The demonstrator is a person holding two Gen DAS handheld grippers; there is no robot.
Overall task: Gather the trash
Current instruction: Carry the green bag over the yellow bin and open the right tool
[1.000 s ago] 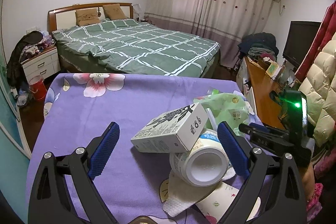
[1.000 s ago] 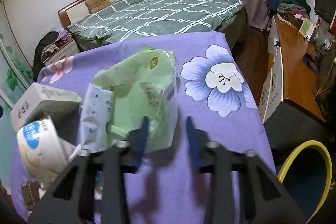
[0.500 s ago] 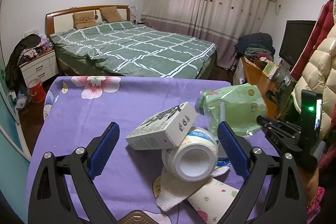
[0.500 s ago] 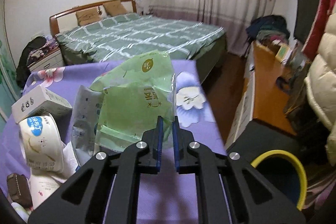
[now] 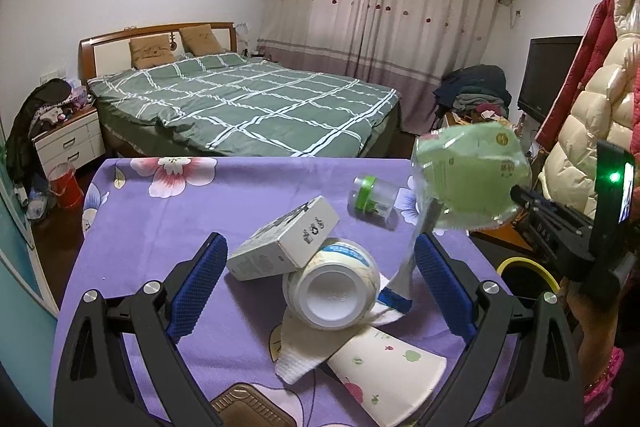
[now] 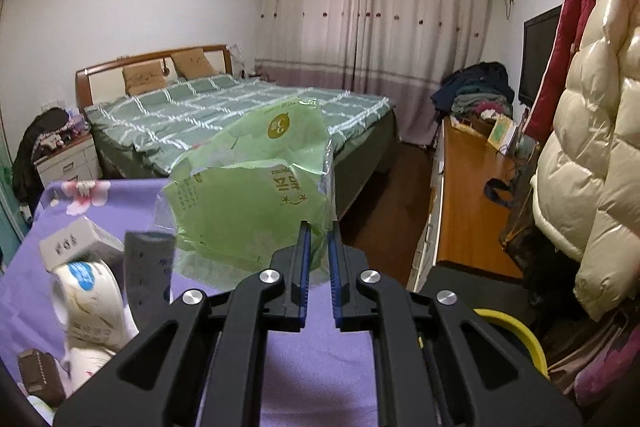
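I have the right gripper (image 6: 318, 247) clamped on the lower edge of the green plastic wrapper (image 6: 256, 195), its fingers (image 6: 305, 259) pinched nearly together with only the thin film between them. I grip it at the edge so the limp bag hangs free above the purple flowered surface (image 5: 168, 227) and snags nothing. The yellow-rimmed bin (image 6: 516, 331) sits on the floor just off the surface's right side, so I judge a short swing right and a release should drop it in.

My left gripper (image 5: 316, 275) hangs over the remaining pile, fingers (image 5: 198, 283) spread wide and holding nothing. Between them lie a white cardboard box (image 5: 286, 239) leaning on a tipped paper cup (image 5: 332, 291), with a white tissue (image 5: 304, 351) underneath. A small green-lidded jar (image 5: 372, 197) lies farther back.
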